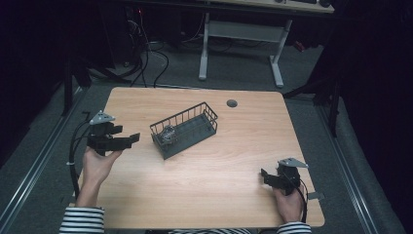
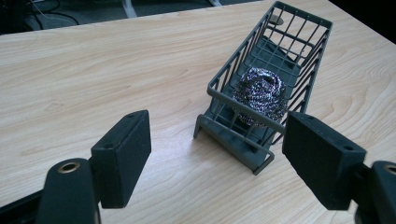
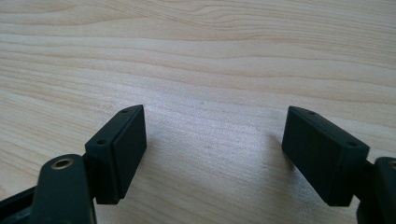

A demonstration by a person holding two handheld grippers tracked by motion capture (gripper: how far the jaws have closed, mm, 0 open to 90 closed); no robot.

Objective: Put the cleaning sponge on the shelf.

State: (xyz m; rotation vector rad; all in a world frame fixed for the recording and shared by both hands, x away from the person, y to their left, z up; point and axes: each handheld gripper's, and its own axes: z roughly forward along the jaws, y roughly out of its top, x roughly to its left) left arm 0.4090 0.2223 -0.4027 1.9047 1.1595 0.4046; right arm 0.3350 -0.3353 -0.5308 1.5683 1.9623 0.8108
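A dark grey wire basket (image 1: 202, 113) (image 2: 273, 44) stands at an angle near the middle of the wooden table (image 1: 195, 185). A steel wool scouring ball (image 1: 167, 134) (image 2: 260, 93) lies inside it at its near end. My left gripper (image 1: 130, 140) (image 2: 217, 156) is held open just left of the basket, its jaws pointing at the basket's near end, with nothing between them. My right gripper (image 1: 265, 176) (image 3: 215, 156) rests open at the table's front right, low over bare wood, holding nothing.
A round cable hole (image 1: 232, 103) sits in the table near its far edge. Behind the table stand a white desk frame (image 1: 241, 44) and loose cables (image 1: 146, 58) on the floor. Bare wood (image 3: 201, 56) lies ahead of the right gripper.
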